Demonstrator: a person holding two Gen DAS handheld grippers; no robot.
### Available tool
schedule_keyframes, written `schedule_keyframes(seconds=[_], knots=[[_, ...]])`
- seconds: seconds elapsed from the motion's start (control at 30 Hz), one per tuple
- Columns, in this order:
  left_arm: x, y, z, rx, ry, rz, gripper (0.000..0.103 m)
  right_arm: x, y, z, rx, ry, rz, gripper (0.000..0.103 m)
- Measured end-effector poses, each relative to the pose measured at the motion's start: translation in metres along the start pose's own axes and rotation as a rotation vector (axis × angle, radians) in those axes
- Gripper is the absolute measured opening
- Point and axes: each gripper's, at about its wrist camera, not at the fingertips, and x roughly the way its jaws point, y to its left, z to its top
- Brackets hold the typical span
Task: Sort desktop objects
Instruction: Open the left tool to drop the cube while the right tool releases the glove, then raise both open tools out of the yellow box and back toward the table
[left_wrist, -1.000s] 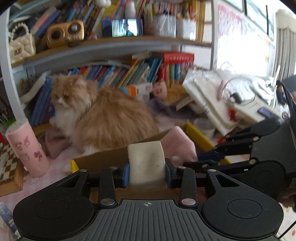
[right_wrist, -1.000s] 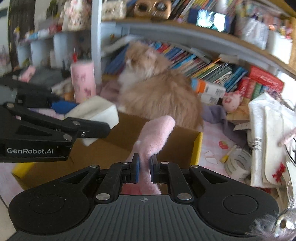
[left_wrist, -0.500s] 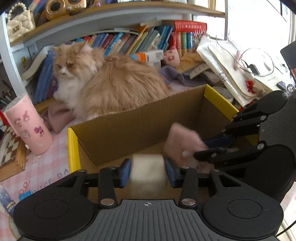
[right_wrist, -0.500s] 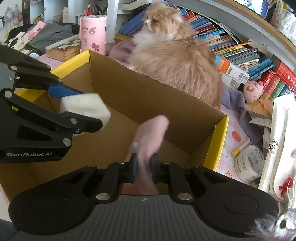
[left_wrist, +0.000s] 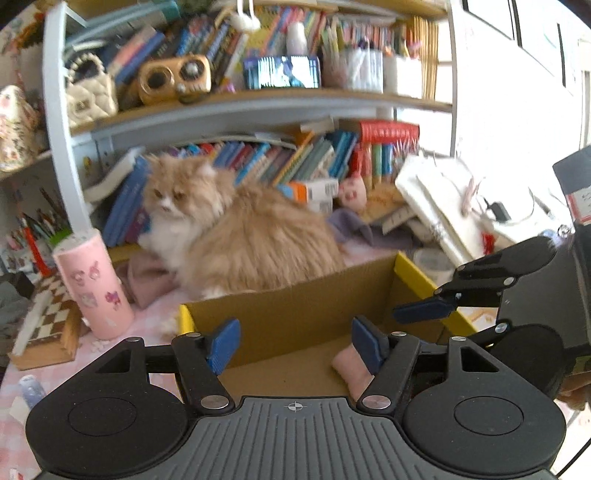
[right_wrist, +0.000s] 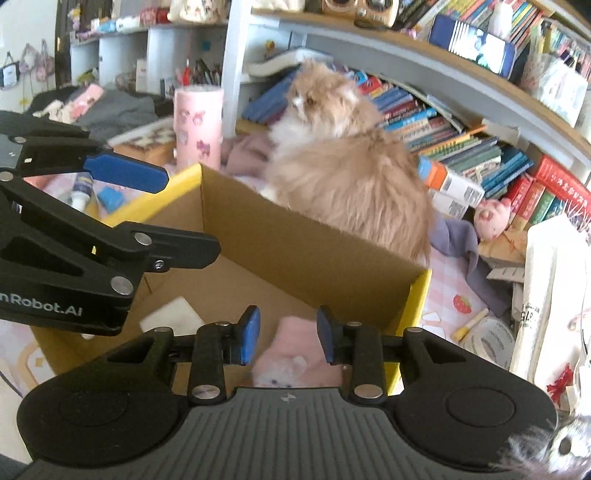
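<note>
1. The left gripper (left_wrist: 293, 343) hangs over the left half of the cardboard box (right_wrist: 295, 251), its jaws opening with nothing between the blue pads. The white block (right_wrist: 173, 317) lies on the box floor below it, clear of the pads, its long side running roughly along the box floor toward the back wall.
2. The right gripper (right_wrist: 286, 338) hangs over the right half of the same box, its jaws also opening. The pink plush toy (right_wrist: 295, 354) lies on the box floor straight below and between the pads, but neither pad presses on it; in the left wrist view one pink end (left_wrist: 349, 365) shows beside the right pad of the left gripper.
3. Judgement: both things are already dropped in the box, so the coming move is outward, to the loose things still on the bench (right_wrist: 454, 280). The right gripper is the nearer one to the roll of tape (right_wrist: 487, 336) and the yellow marker (right_wrist: 469, 325), which lie just past the yellow right edge of the box; the marker's long axis slants up to the right.
4. The left gripper is the nearer one to the pink cylinder (left_wrist: 94, 284) and the chequered board (left_wrist: 48, 325) left of the box.
5. A long-haired cat (left_wrist: 236, 236) sits just behind the box's back wall, before a crowded bookshelf (left_wrist: 258, 107); it could get in the way.
</note>
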Motion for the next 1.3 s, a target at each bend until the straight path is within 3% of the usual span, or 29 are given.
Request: schedule_keyframes(seconds=[0.2,0.4,0.7,1.07,1.3], knots=[[-0.039,0.006,-0.001,-0.04,-0.088,0.04,0.07,-0.019,0.01,0.005,-0.001,-0.073,-0.001,0.037],[-0.067,0.01,-0.007,-0.081,-0.124,0.081,0.071,-0.036,0.015,0.005,0.032,-0.141,-0.063,0.041],[-0.102,0.015,-0.02,-0.118,-0.176,0.141,0.073,-0.057,0.019,-0.007,0.071,-0.162,-0.124,0.043],[-0.13,0.027,-0.043,-0.11,-0.185,0.126,0.073,-0.081,0.029,-0.019,0.118,-0.19,-0.26,0.046],[-0.148,0.041,-0.055,-0.104,-0.188,0.073,0.073,-0.101,0.053,-0.027,0.159,-0.205,-0.338,0.047]])
